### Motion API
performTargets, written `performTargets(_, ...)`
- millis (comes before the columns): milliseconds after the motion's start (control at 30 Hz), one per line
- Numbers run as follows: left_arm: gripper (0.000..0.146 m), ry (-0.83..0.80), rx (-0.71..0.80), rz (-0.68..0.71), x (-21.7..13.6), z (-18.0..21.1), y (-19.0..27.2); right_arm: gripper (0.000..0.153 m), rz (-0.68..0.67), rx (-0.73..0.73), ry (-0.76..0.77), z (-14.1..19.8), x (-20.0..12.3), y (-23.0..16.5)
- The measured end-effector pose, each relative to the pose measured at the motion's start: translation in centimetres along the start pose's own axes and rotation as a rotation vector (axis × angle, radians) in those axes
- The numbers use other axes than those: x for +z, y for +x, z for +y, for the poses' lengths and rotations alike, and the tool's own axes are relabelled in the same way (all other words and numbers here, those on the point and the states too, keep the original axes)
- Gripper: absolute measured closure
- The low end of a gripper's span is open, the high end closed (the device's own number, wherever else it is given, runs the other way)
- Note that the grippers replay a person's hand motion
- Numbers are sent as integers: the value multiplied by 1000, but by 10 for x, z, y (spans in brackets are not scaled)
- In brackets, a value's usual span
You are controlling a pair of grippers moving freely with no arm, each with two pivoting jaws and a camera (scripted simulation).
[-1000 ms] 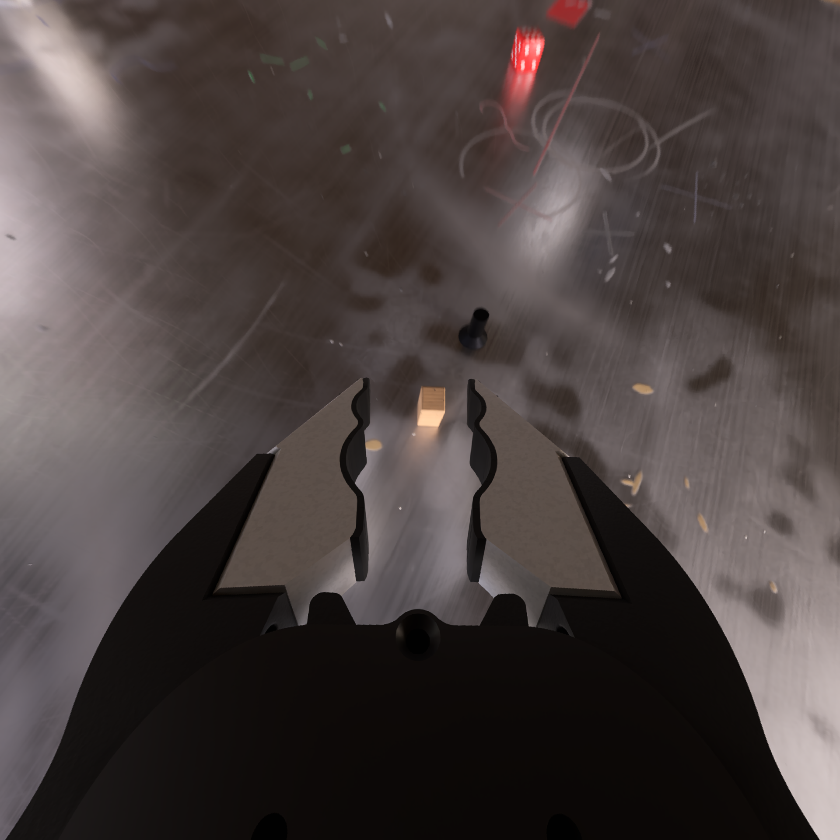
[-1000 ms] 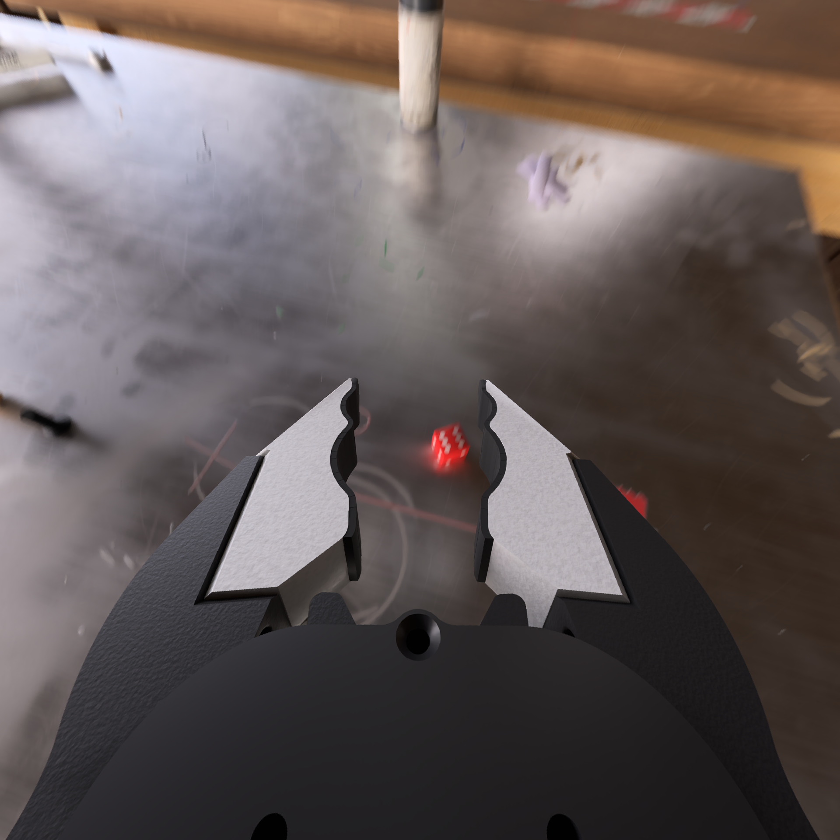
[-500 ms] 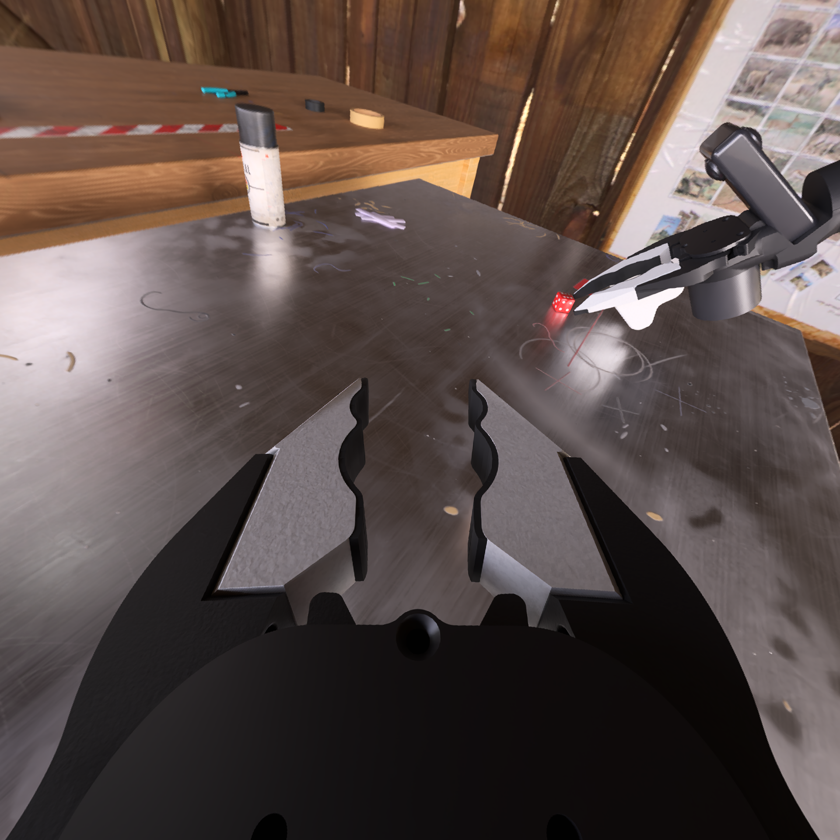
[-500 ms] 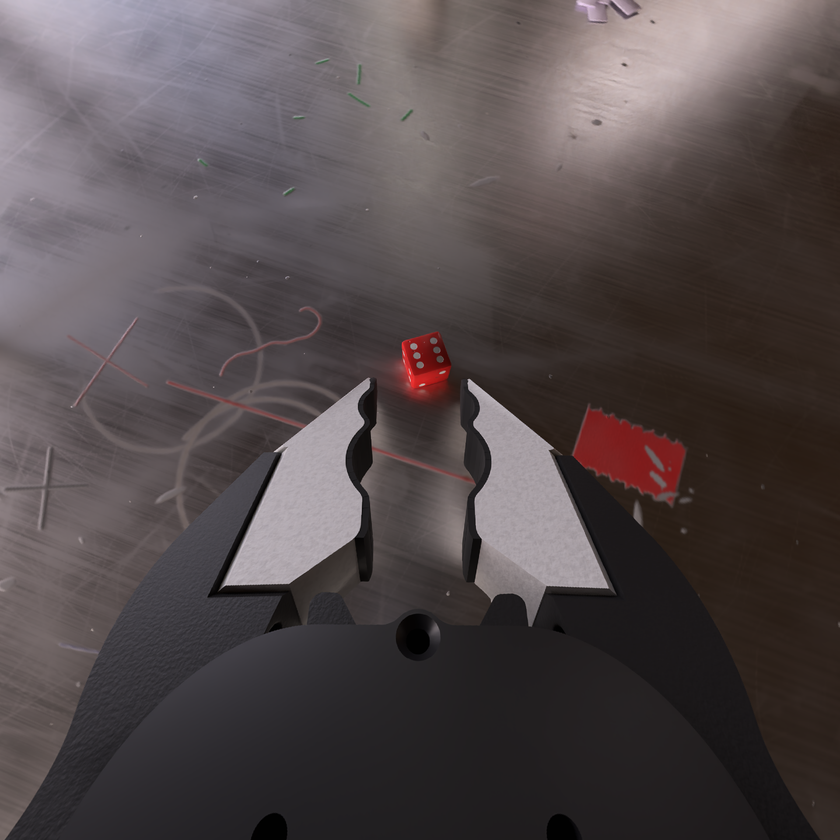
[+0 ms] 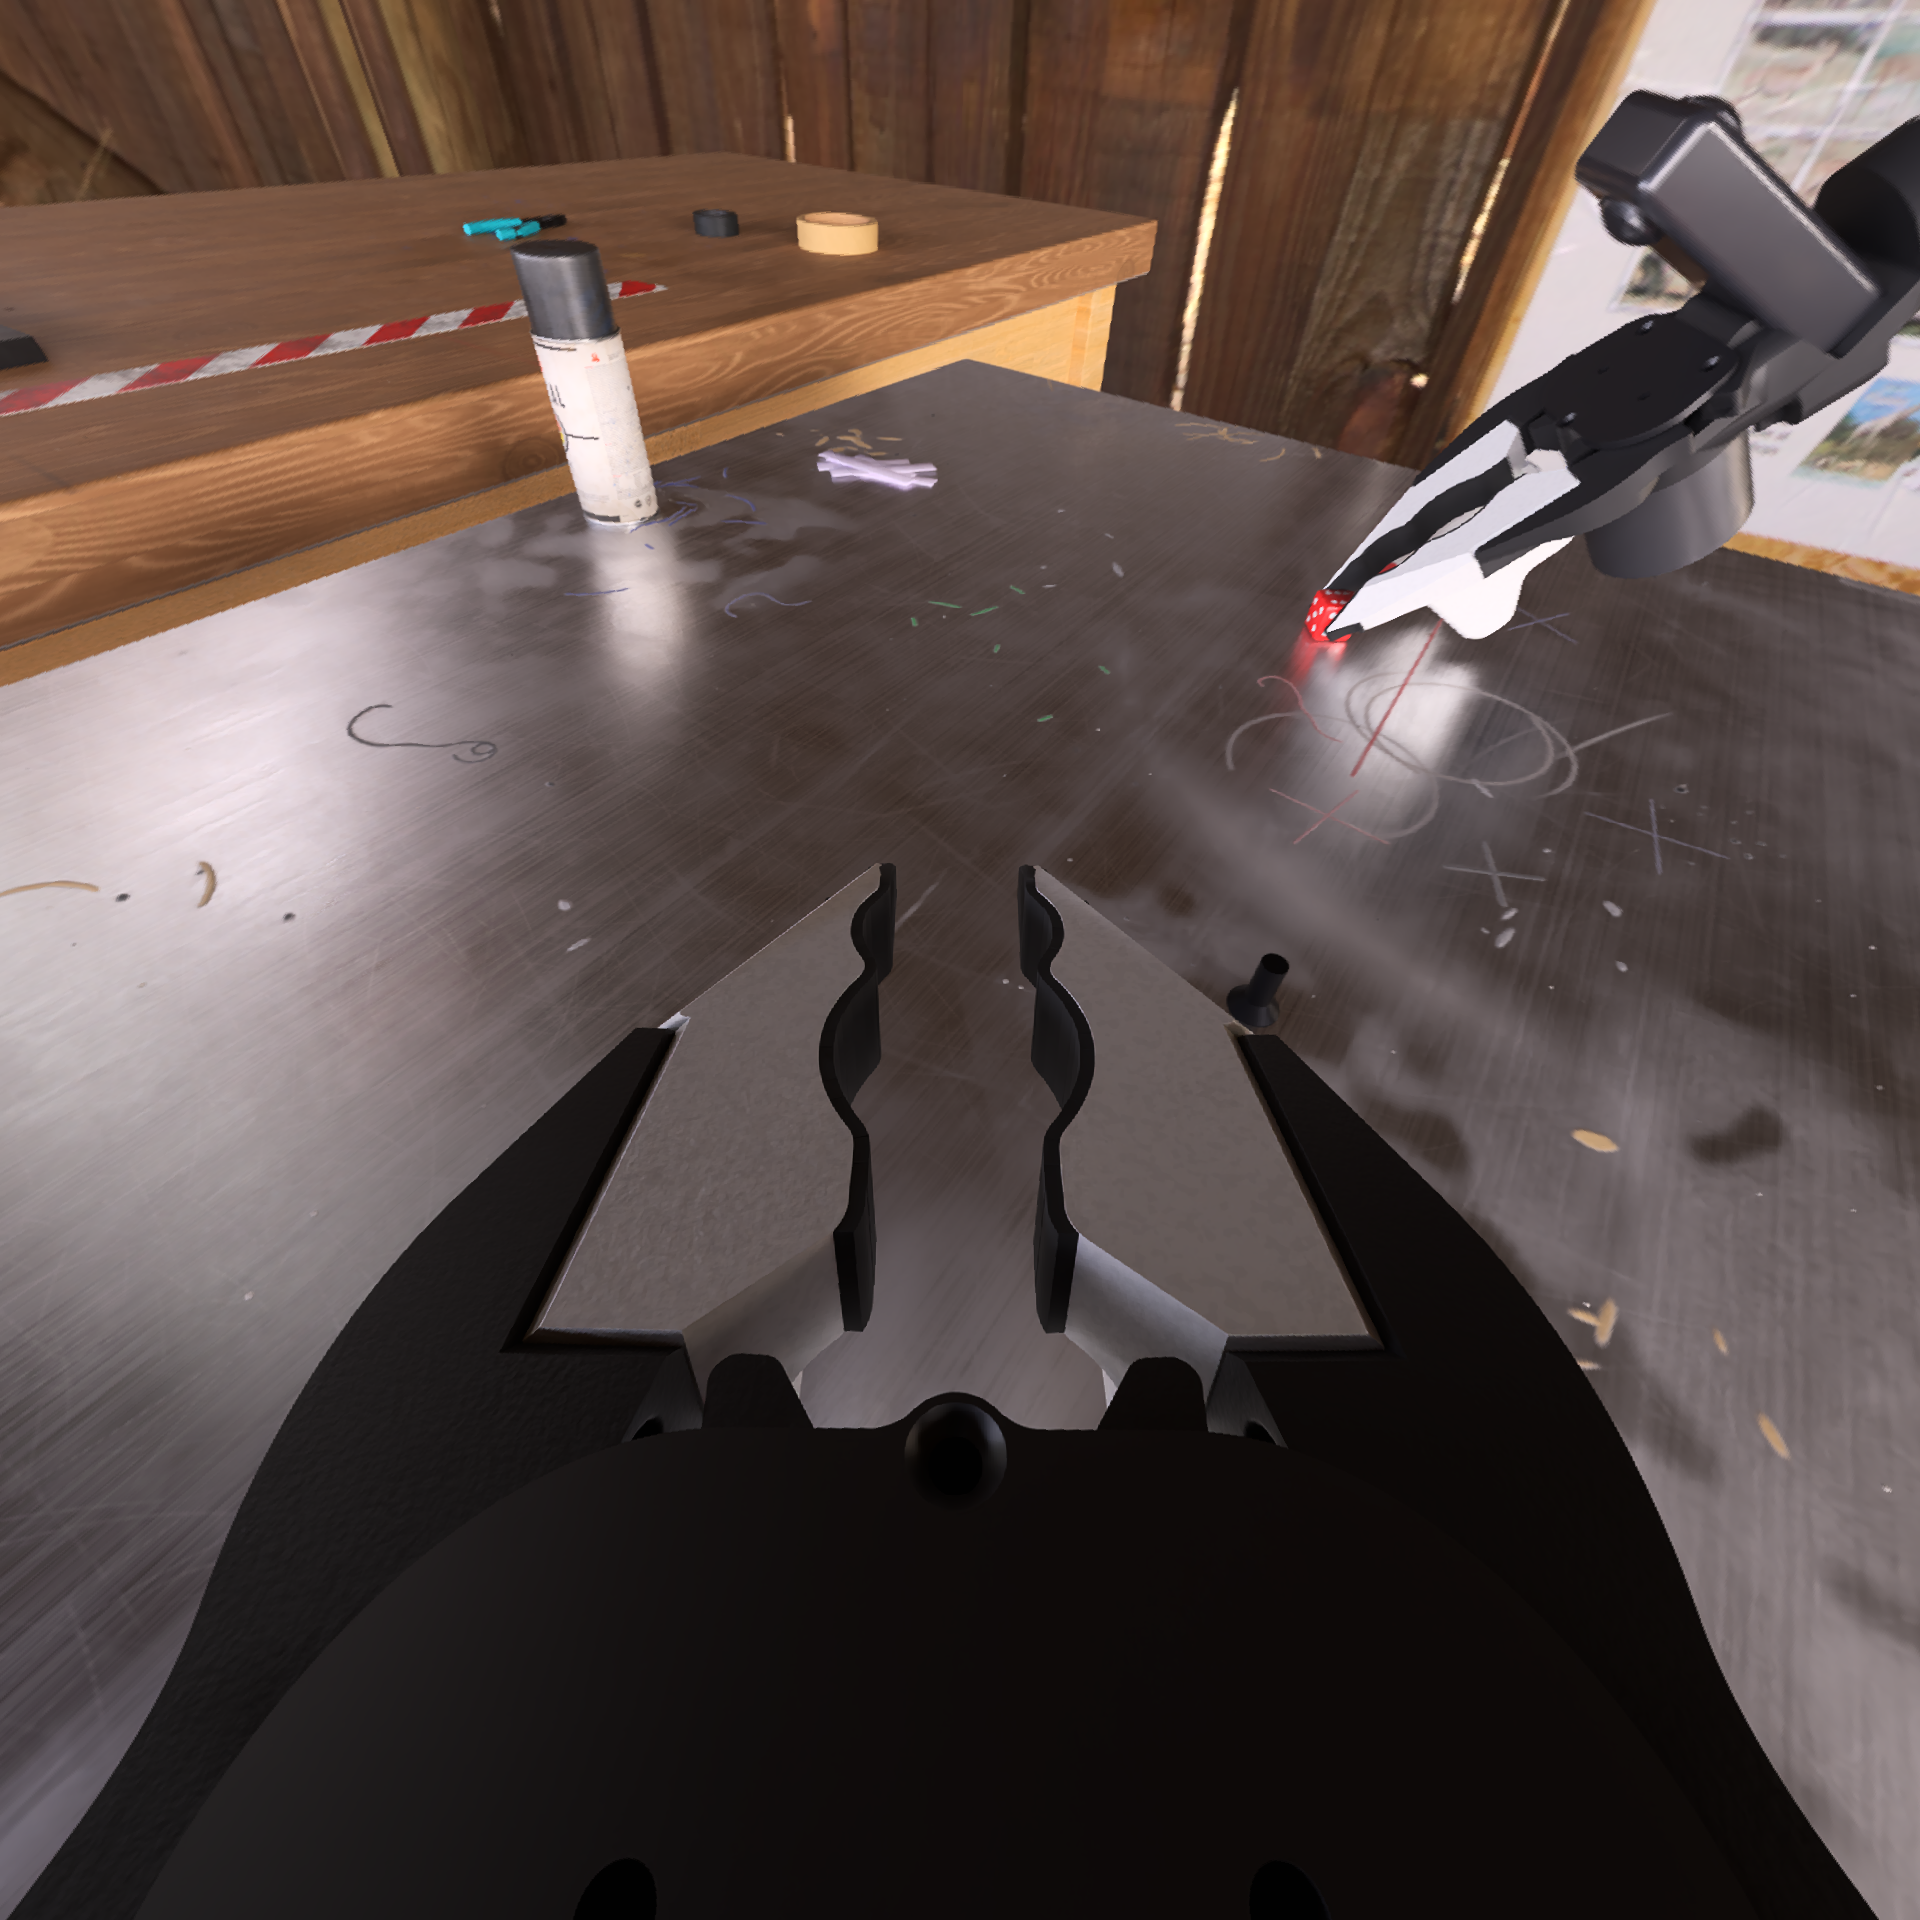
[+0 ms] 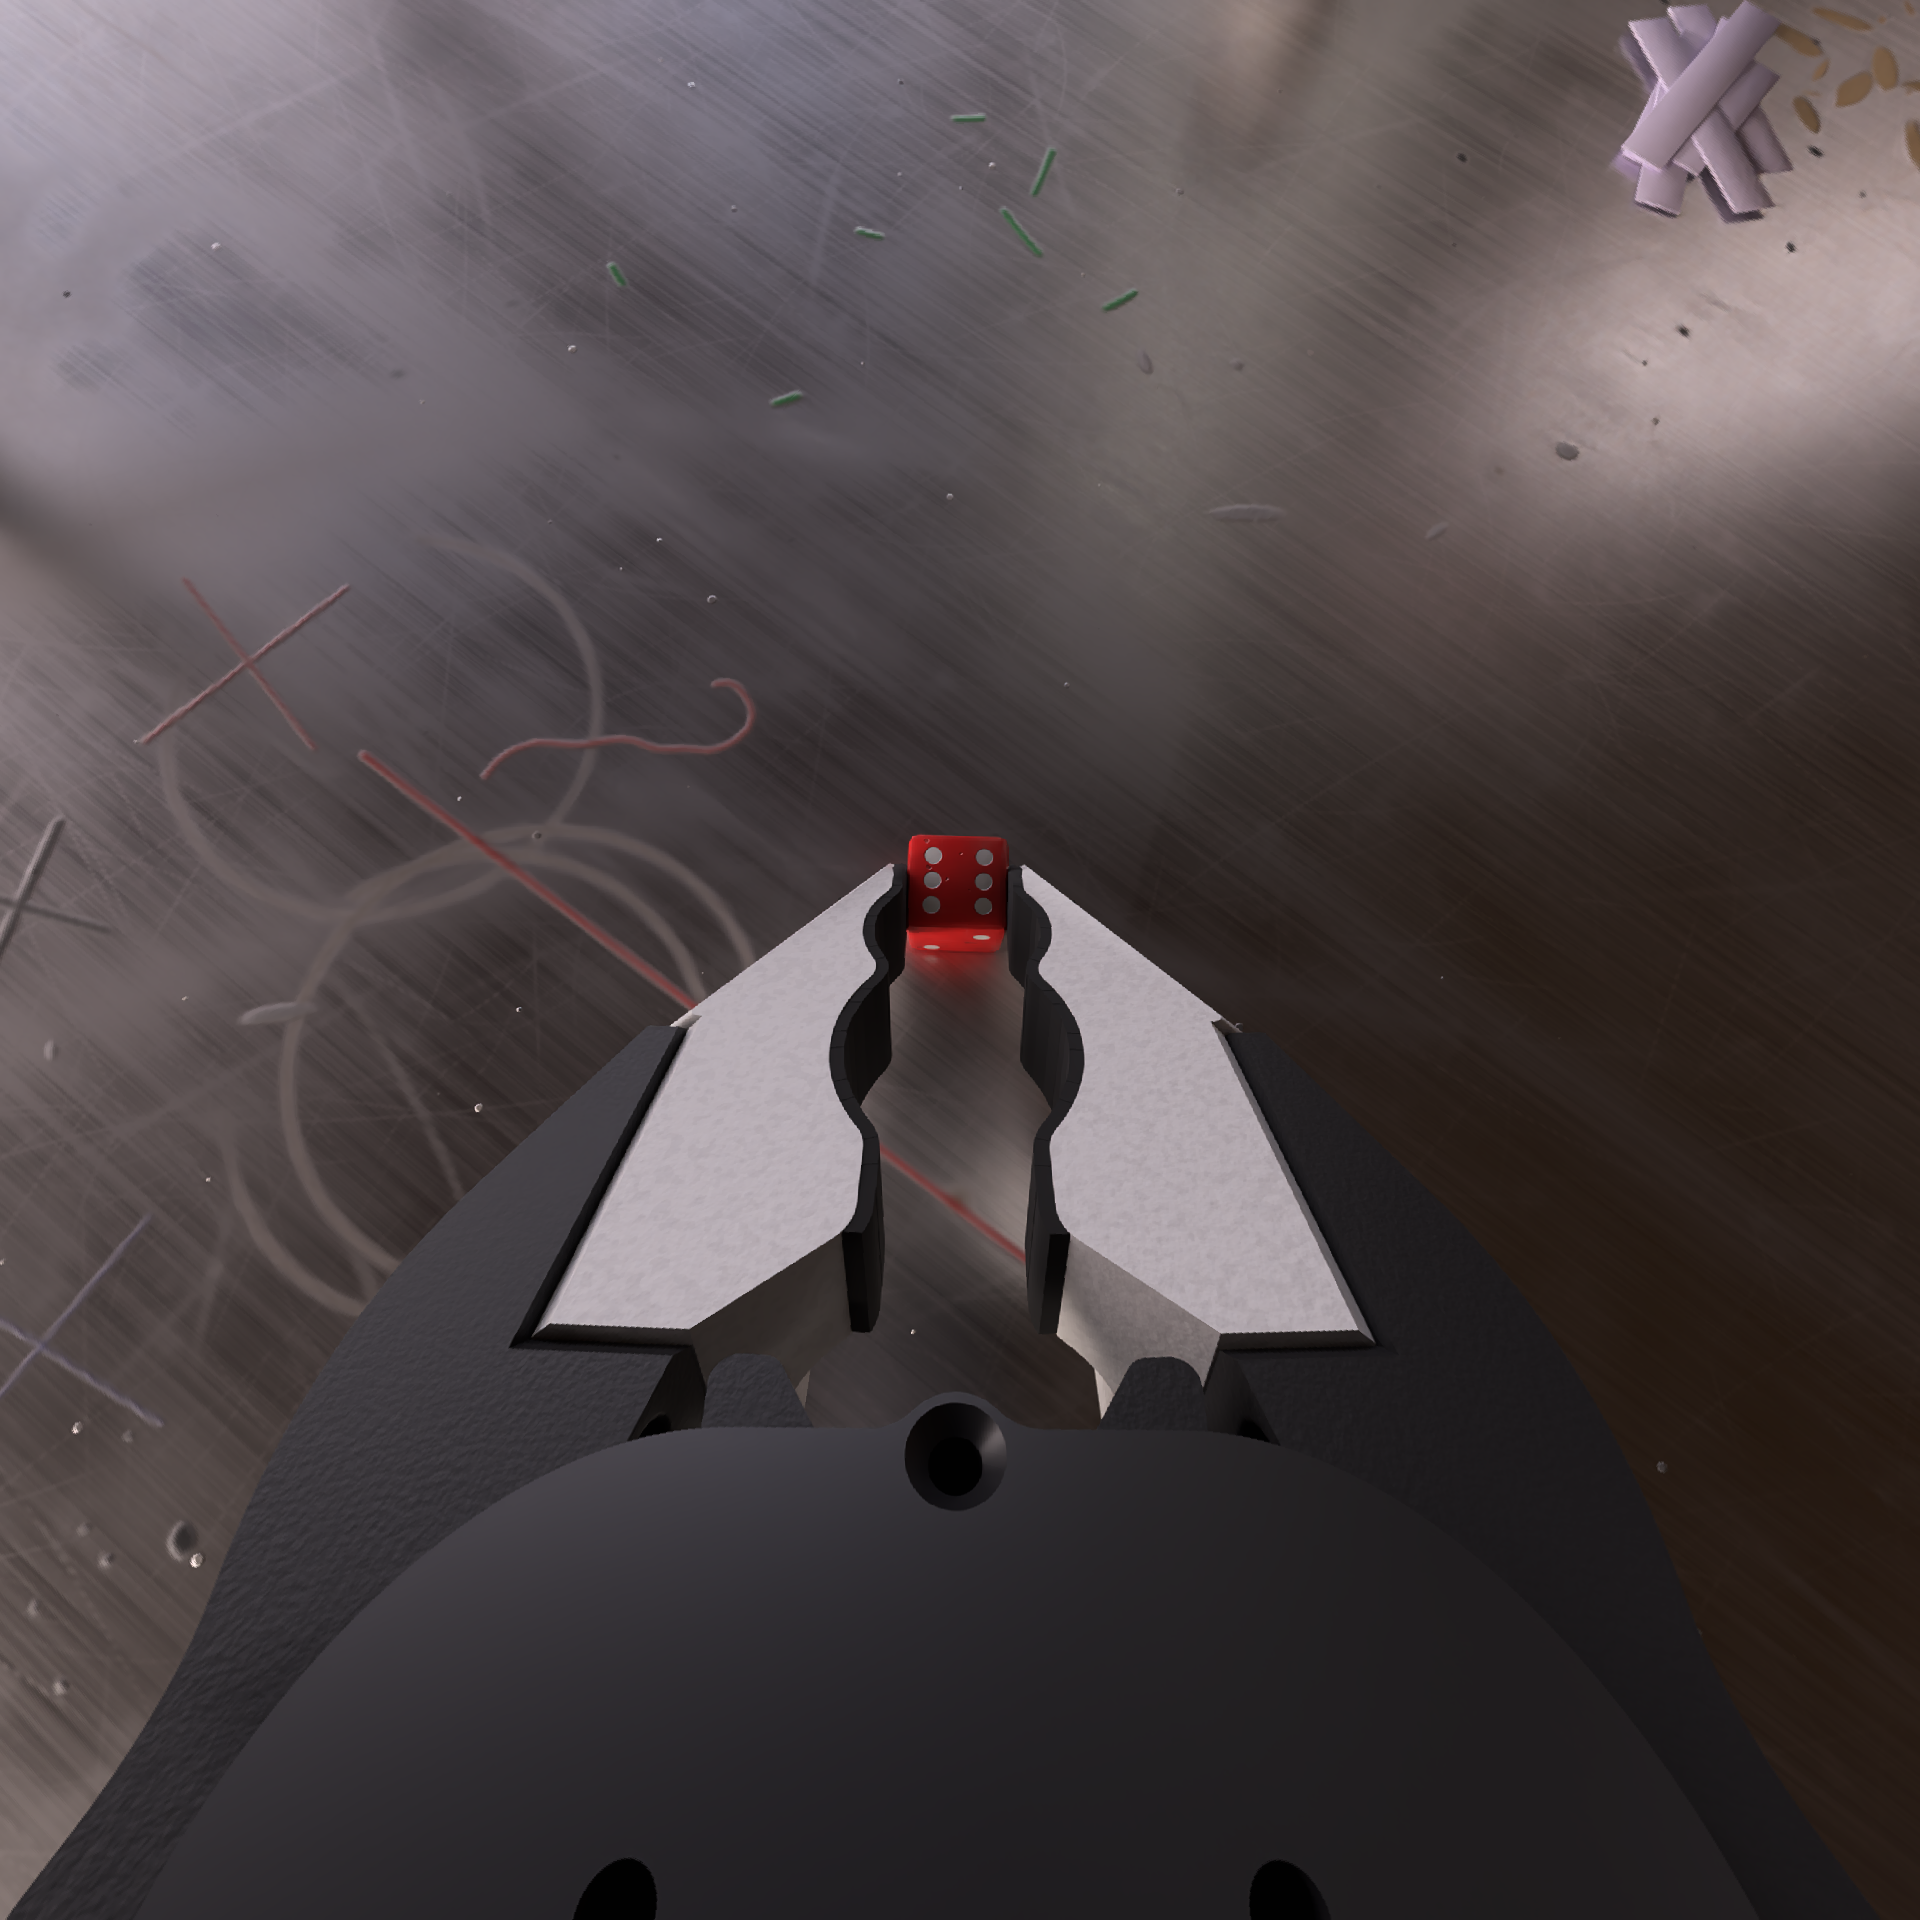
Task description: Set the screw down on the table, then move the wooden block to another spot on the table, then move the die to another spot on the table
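Observation:
The red die (image 6: pixel 956 894) rests on the scratched metal table (image 6: pixel 1351 727), right between my right gripper's (image 6: pixel 956 883) fingertips. The jaws have closed in on its two sides. In the left wrist view the right gripper (image 5: pixel 1340 623) tilts down at the far right with the die (image 5: pixel 1317 615) at its tips. My left gripper (image 5: pixel 956 883) hovers over the table's middle, jaws narrowly apart and empty. The black screw (image 5: pixel 1257 992) stands head-down on the table just right of the left gripper's right finger (image 5: pixel 1143 1091). The wooden block is not in view.
A spray can (image 5: pixel 587 384) stands at the table's far edge against a wooden bench (image 5: pixel 312 436) that carries a tape roll (image 5: pixel 836 231) and markers. Lilac scraps (image 5: pixel 878 470) lie on the far side of the table and also show in the right wrist view (image 6: pixel 1704 114). A plank wall stands behind.
My right gripper moved forward until the die sat between its tips, and its jaws narrowed onto it. My left gripper's jaws narrowed, and the screw came into its view.

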State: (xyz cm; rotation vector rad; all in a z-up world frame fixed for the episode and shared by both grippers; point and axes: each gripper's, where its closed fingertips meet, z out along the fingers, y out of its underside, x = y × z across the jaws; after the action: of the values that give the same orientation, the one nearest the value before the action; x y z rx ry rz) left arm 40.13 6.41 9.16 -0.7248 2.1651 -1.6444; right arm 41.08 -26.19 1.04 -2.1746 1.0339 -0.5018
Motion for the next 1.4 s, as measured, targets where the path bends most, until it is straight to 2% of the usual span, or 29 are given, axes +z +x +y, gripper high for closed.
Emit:
performTargets(133, 123, 3, -3, -19, 0, -1, -5, 134, 34, -20, -22, 0, -6, 3)
performTargets(233, 123, 21, -19, -31, -3, -5, -10, 134, 44, -58, 39, -27, -23, -13)
performTargets(300, 123, 27, -23, -27, -4, -5, -12, 134, -43, -99, 109, -51, -22, -50)
performTargets(400, 123, 42, -30, -33, -9, -7, -17, 134, -267, -182, 118, -71, -3, -126)
performTargets(433, 123, 38, -32, -50, -11, -6, -21, 134, -305, -216, 120, -75, 6, -145)
performTargets(500, 123, 34, -34, -93, -17, -5, -30, 134, -293, -265, 152, -85, 21, -169)
performTargets(600, 124, 21, -33, -195, -29, -1, -50, 134, -354, -288, 133, -87, 34, -196)
performTargets(700, 124, 13, -11, -233, -35, 2, -58, 134, -305, -286, 103, -86, 43, -197)
performTargets(833, 124, -1, -15, -220, -34, 5, -55, 134, -241, -198, 49, -79, 57, -187)
performTargets(933, 124, -1, -34, -190, -33, 6, -51, 134, -208, -209, 23, -75, 61, -185)
performTargets(1200, 124, 17, -48, -150, -32, 4, -45, 134, -181, -171, 41, -76, 62, -185)
performTargets(1300, 124, 6, -39, -148, -31, 6, -43, 110, -181, -159, 57, -79, 58, -184)
performTargets(1400, 125, 4, -23, -142, -30, 6, -39, 108, -214, -160, 112, -91, 48, -192)
